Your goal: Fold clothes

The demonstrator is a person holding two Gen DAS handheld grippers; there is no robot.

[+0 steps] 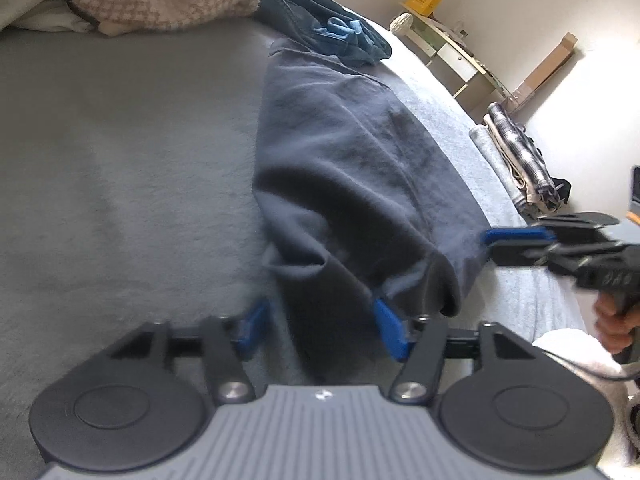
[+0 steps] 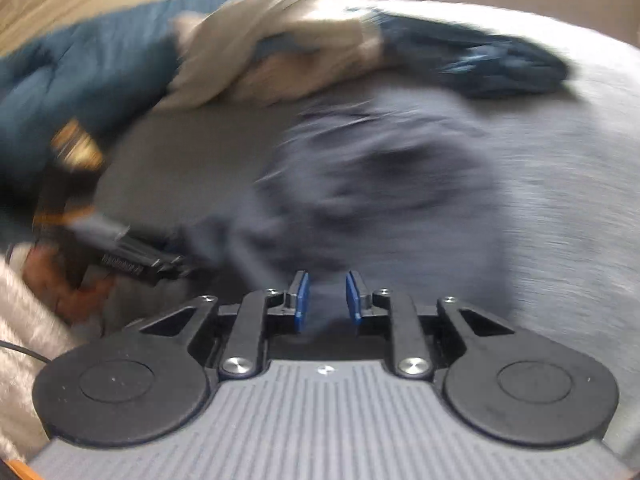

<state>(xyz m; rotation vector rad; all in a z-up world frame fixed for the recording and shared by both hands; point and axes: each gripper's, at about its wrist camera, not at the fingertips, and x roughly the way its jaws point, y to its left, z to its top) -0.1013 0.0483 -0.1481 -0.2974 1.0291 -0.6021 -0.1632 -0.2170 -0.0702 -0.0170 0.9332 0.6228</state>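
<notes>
- The left gripper (image 1: 320, 330) sits nearest, at the near edge of the bed (image 1: 120, 160); its blue pads (image 1: 390, 330) stand wide apart, and the near hem of the dark navy garment (image 1: 352, 168) lies between them without being pinched.
- The right gripper (image 2: 326, 298) has its fingers a little apart with nothing clamped; its own view is blurred, and navy cloth shows just beyond the tips. In the left wrist view it sits off the garment's right corner, near the bed's right edge.
- The garment lies in a long, rumpled strip running from the near edge toward the far side, right of the bed's middle.
- It looks like thick, soft fleece or jersey: limp, light enough for one gripper, likely to sag and bunch when lifted, with little slipperiness against the fuzzy grey cover.
- The best holds appear to be the two near hem corners, where doubled cloth gives the pads something firm to bite.
- Farther on, a darker blue garment (image 1: 340, 32) lies crumpled at the strip's far end, and a checked beige one (image 1: 168, 0) sits at the far edge.
</notes>
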